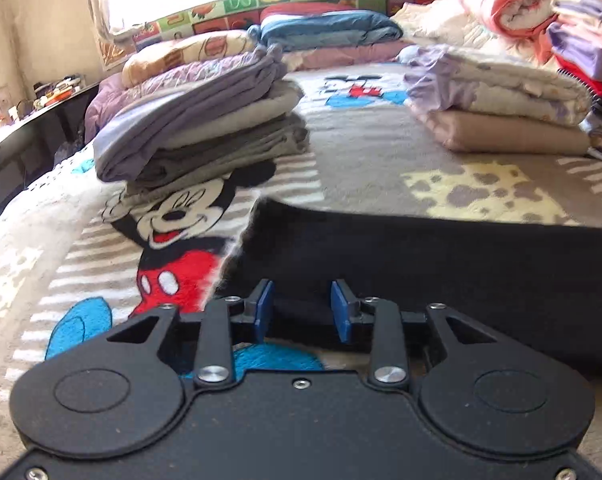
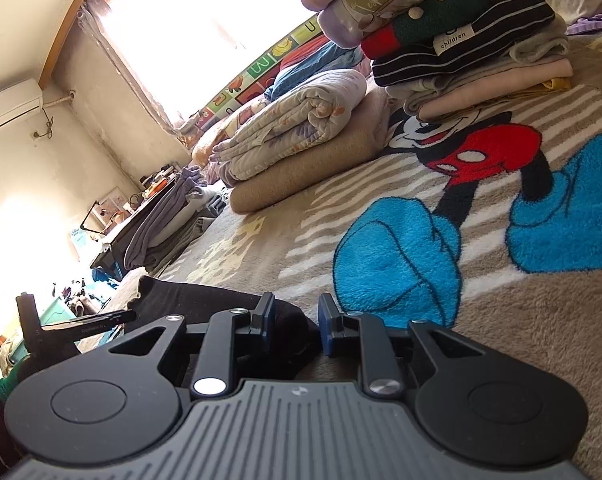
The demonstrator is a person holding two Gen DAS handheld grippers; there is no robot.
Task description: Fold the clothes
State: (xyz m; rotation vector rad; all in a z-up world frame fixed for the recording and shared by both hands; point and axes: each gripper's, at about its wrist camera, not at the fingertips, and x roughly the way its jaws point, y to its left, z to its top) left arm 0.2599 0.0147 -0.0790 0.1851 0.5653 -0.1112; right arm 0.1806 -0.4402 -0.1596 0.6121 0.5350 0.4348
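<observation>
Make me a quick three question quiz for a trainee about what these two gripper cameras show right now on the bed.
1. True or false: the left gripper has its jaws apart over the black garment.
2. Which stack sits on the cartoon blanket just beyond the black garment's left corner in the left wrist view? A) purple and grey folded clothes B) a pile of shoes C) a laundry basket
3. Fill in: the right gripper is ____, with black fabric between its pads.

Key: 1 true; 2 A; 3 open
</observation>
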